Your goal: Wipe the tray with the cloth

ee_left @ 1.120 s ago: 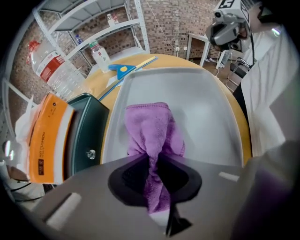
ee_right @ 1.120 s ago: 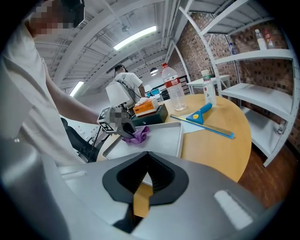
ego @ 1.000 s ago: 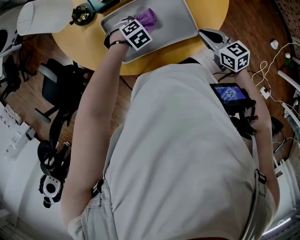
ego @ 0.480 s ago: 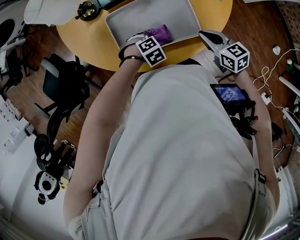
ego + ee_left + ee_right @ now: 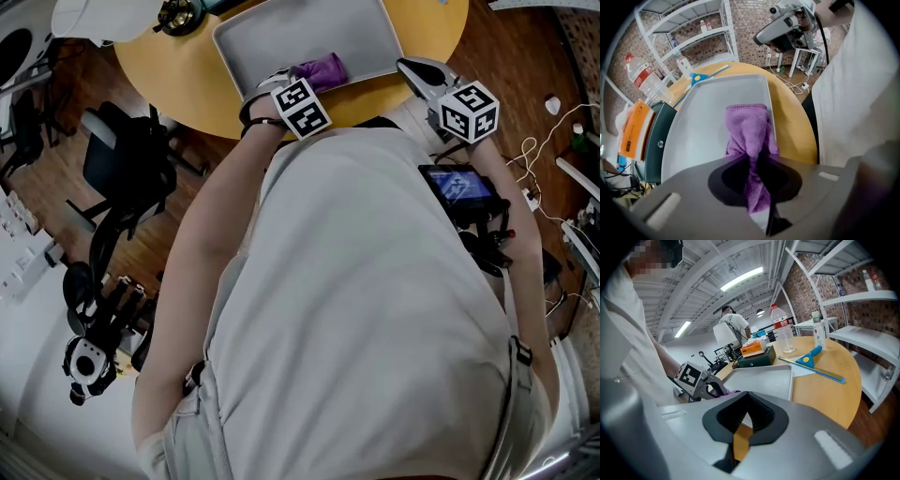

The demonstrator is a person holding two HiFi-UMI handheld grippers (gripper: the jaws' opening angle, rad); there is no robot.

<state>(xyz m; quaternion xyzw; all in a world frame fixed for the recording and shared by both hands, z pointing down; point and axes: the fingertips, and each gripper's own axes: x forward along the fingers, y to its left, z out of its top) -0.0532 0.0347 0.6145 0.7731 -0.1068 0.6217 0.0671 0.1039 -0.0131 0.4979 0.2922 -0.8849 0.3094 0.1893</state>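
A grey rectangular tray (image 5: 281, 33) lies on the round yellow table. My left gripper (image 5: 286, 77) is shut on a purple cloth (image 5: 323, 70), which rests on the tray floor by the near rim. In the left gripper view the cloth (image 5: 746, 131) runs out of the left gripper (image 5: 752, 161) across the tray (image 5: 703, 117), beside its right rim. My right gripper (image 5: 410, 67) hovers at the table's edge, right of the tray, shut with nothing in it. The right gripper view looks past the right gripper (image 5: 748, 414) onto the tray (image 5: 764, 380).
A dark green box (image 5: 647, 140) with an orange packet (image 5: 633, 129) on top stands against the tray's far side, next to a water bottle (image 5: 644, 77). A blue-handled ruler (image 5: 811, 357) lies on the table beyond. An office chair (image 5: 122, 159) stands left; cables (image 5: 534, 178) trail right.
My left gripper has dragged the purple cloth from the middle of the tray toward its near rim. The right gripper has stayed in place.
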